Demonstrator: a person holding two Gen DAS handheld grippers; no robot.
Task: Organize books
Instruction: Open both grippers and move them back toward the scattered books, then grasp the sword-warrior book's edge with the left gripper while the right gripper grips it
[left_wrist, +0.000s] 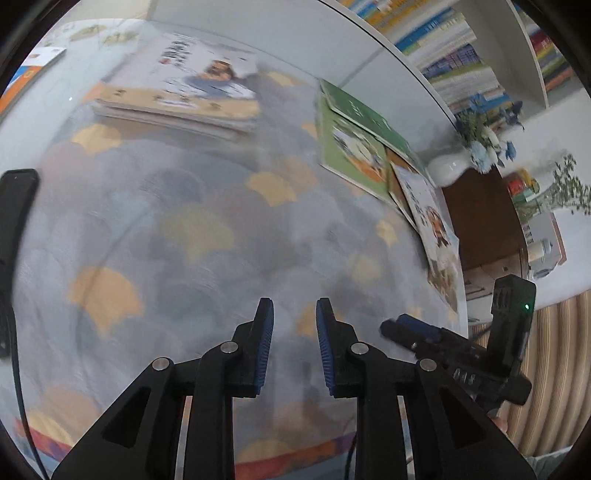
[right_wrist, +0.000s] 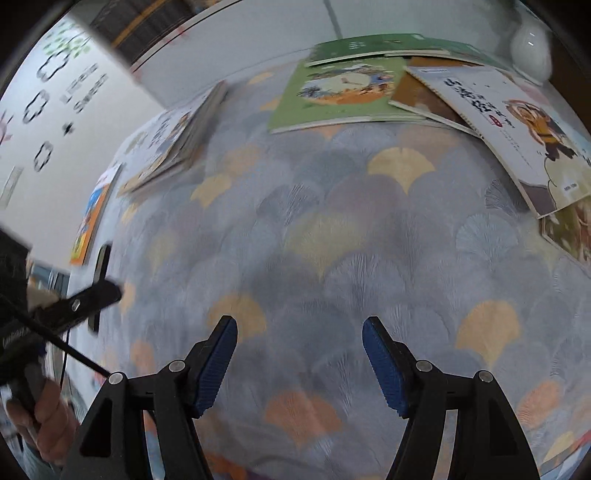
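On the patterned cloth (right_wrist: 332, 229), thin picture books (right_wrist: 332, 99) lie overlapping.

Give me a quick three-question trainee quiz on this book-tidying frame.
1. True or false: the right gripper holds a book.
2. Which book lies nearest the white vase? A) light green book B) white cartoon book
3. What do the loose books rest on?

Key: 1 false, its jaws are open and empty. 2 B. 3 a fan-patterned tablecloth.
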